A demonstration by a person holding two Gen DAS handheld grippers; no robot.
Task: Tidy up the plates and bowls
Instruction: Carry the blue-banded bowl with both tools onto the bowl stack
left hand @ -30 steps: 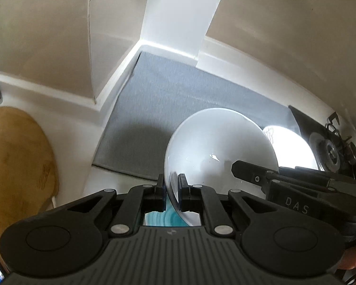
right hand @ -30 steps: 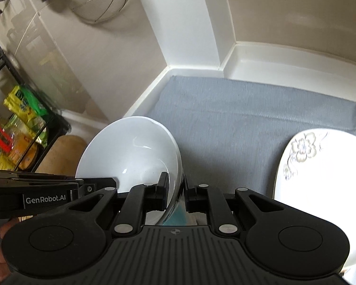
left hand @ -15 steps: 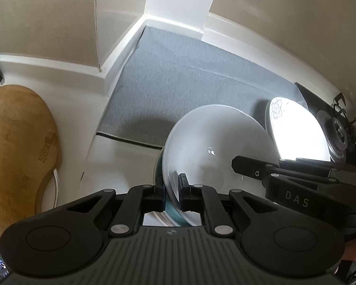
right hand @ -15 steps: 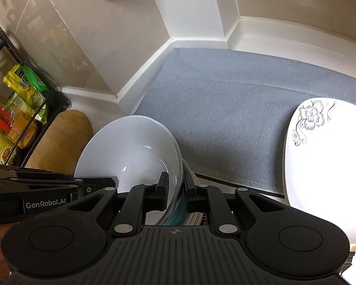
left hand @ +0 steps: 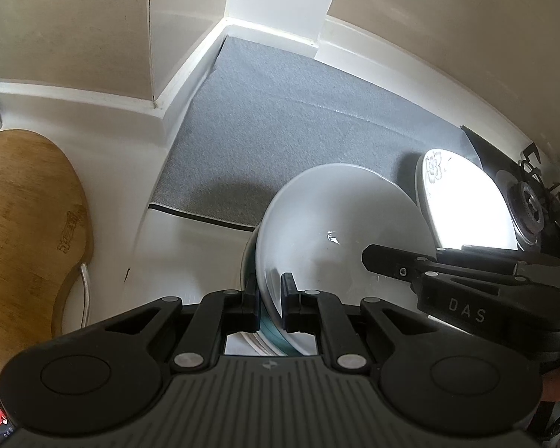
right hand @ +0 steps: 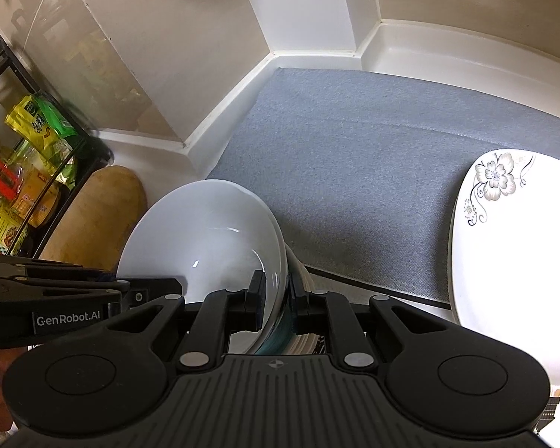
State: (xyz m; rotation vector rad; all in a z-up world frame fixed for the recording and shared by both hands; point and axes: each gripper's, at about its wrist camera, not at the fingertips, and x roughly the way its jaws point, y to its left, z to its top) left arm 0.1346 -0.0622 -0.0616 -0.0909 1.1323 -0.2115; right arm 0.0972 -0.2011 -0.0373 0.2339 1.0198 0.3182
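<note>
Both grippers hold one white bowl (left hand: pixel 336 224) with a teal underside by opposite sides of its rim. My left gripper (left hand: pixel 270 295) is shut on the near rim in the left wrist view. My right gripper (right hand: pixel 276 295) is shut on the rim of the same bowl (right hand: pixel 205 235) in the right wrist view. The bowl hangs just above the white counter's front, near the edge of the grey mat (right hand: pixel 373 156). A white plate with a flower print (right hand: pixel 511 254) lies on the mat's right side; it also shows in the left wrist view (left hand: pixel 466 205).
A wooden cutting board (left hand: pixel 22 231) lies on the counter to the left. A black rack with food packets (right hand: pixel 22 156) stands further left. A gas hob (left hand: pixel 530 205) is at the right. Walls and a white pillar close the back.
The bowl and both grippers have drawn back and down from over the mat toward the counter's front edge. Both grips stay the same.
</note>
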